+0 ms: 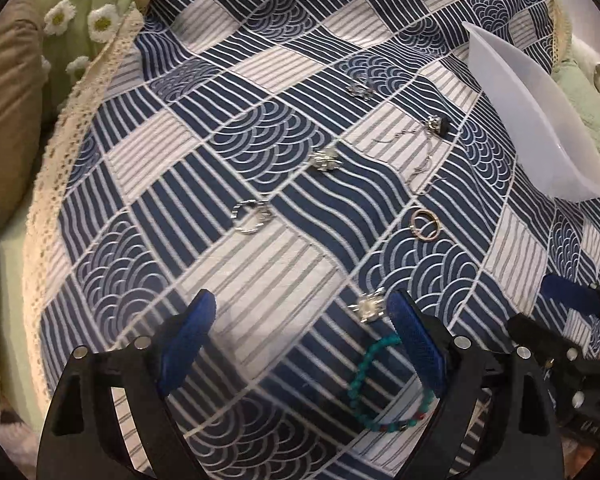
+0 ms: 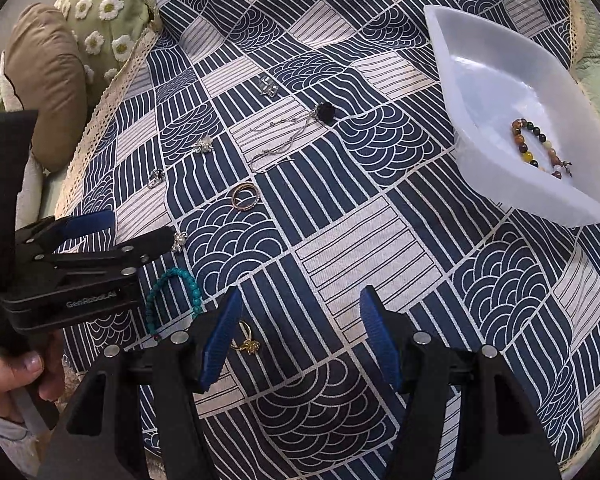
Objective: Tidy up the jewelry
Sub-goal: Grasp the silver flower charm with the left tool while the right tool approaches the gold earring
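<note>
Currently, the left gripper (image 1: 300,344) is held wide apart over the turquoise bead bracelet (image 1: 380,392), presumably to straddle it. The right gripper (image 2: 300,340) stands open and empty beside a gold ring (image 2: 247,342). One beaded bracelet (image 2: 540,148) is already collected in the translucent tray (image 2: 480,92). Remaining pieces are scattered across the blue patterned cloth (image 2: 340,240), which is bordered by cushions (image 2: 100,12).

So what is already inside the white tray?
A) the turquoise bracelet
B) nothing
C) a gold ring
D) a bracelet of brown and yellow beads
D: the white tray holds only the brown and yellow bead bracelet; the turquoise bracelet lies on the cloth.
</note>
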The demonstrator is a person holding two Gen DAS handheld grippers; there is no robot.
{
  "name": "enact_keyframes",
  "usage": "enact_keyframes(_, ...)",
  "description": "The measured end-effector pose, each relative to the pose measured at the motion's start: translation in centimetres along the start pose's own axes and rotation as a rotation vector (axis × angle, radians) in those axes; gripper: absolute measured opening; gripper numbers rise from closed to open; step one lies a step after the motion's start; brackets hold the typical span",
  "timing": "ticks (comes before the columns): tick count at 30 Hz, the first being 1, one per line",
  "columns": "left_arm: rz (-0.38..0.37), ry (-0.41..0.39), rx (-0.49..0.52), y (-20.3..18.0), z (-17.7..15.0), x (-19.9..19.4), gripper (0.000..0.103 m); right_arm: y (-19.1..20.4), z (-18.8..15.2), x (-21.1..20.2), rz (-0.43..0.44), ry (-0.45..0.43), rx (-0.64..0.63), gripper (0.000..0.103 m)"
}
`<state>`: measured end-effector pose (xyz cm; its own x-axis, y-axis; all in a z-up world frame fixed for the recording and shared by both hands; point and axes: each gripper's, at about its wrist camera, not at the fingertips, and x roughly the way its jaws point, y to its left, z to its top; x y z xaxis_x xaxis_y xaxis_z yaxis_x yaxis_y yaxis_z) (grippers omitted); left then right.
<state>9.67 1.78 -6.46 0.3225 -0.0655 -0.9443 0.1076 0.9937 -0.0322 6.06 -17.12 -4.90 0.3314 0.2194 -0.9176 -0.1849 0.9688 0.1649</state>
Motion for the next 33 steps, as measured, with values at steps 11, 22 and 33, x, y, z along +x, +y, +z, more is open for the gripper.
enact_keyframes(11, 0.061, 0.025, 0.002, -1.2, 0.5, 1.2, 0.051, -0.3, 0.1, -0.3, -0.005, -0.002, -0.003, 0.063)
enact_keyframes(22, 0.061, 0.032, 0.019, -1.5, -0.2, 0.7, 0.015, -0.1, -0.1, 0.1, -0.011, 0.009, -0.021, 0.063)
enact_keyframes(33, 0.065, 0.041, 0.031, -1.6, -0.6, 0.5, 0.014, 0.1, -0.1, 0.3, -0.020, 0.017, -0.031, 0.063)
